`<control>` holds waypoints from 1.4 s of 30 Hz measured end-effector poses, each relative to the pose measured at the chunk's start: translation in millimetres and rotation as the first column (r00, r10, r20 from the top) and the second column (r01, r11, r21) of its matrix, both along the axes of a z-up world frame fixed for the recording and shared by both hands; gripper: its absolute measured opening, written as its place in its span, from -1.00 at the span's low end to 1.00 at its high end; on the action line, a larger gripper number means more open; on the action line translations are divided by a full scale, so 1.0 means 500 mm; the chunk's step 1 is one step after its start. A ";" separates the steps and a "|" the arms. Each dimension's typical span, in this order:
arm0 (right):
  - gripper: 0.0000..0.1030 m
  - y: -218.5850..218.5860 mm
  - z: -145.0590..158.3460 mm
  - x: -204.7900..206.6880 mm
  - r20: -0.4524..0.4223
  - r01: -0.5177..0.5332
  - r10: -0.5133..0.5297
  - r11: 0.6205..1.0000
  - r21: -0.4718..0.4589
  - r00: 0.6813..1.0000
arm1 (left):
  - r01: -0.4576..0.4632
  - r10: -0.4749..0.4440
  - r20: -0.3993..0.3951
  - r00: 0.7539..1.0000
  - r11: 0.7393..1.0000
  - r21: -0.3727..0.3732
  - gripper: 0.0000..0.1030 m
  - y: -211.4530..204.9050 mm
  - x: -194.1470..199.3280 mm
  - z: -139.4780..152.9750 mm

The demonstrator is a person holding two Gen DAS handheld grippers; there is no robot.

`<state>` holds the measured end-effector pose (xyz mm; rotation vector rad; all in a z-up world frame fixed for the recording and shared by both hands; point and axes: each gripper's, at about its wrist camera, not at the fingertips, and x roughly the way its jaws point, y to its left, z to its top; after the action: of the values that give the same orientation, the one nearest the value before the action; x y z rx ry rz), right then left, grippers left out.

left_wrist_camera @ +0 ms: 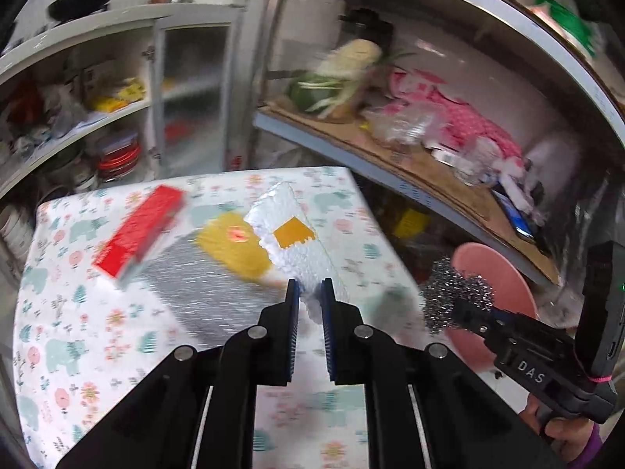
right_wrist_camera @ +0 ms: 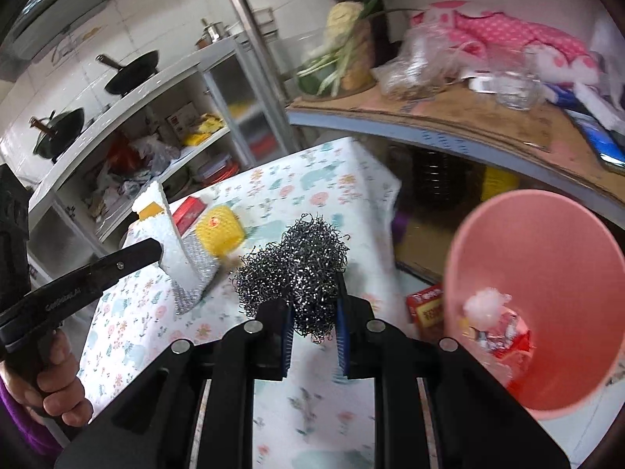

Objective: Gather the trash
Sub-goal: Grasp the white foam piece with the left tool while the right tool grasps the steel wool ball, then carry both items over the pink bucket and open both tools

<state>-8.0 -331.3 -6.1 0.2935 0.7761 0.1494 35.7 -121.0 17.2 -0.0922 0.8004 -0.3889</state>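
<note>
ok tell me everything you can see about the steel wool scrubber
The grey steel wool scrubber is a tangled, shiny wad of curled metal strands, bulging into two lobes. The right tongs pinch its lower part between blue-padded fingers, holding it clear above the floral tablecloth. Nothing else touches it. The pink plastic bin, already holding some wrappers, stands to its right. From the left wrist view the scrubber bulges past the fingertips.

White tiled wall (right_wrist_camera: 117,31), open shelving (left_wrist_camera: 78,78), floral-clothed table (left_wrist_camera: 97,332)
</note>
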 end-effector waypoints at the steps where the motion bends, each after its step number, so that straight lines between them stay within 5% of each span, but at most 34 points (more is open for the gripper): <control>1: -0.64 -0.014 0.002 -0.009 0.002 0.017 -0.017 1.000 -0.001 1.000 | 0.019 -0.019 0.002 1.000 1.000 -0.002 -0.79 -0.016 -0.002 0.002; 11: -0.64 -0.148 0.008 -0.078 0.006 0.173 -0.173 0.985 -0.015 0.985 | 0.197 -0.197 0.016 0.980 0.980 0.009 -0.79 -0.189 -0.029 0.016; 23: -0.64 -0.254 -0.023 -0.115 -0.032 0.310 -0.312 0.950 -0.039 0.950 | 0.373 -0.373 -0.011 0.928 0.926 0.058 -0.79 -0.370 -0.060 -0.015; 42: -0.64 -0.292 -0.073 -0.109 -0.101 0.358 -0.365 0.930 -0.076 0.926 | 0.453 -0.449 -0.058 0.892 0.884 0.115 -0.79 -0.474 -0.061 -0.073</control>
<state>-62.3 -477.4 -42.7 0.3901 0.8243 -0.2402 5.2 -358.0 -19.2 0.2131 0.8730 -0.7790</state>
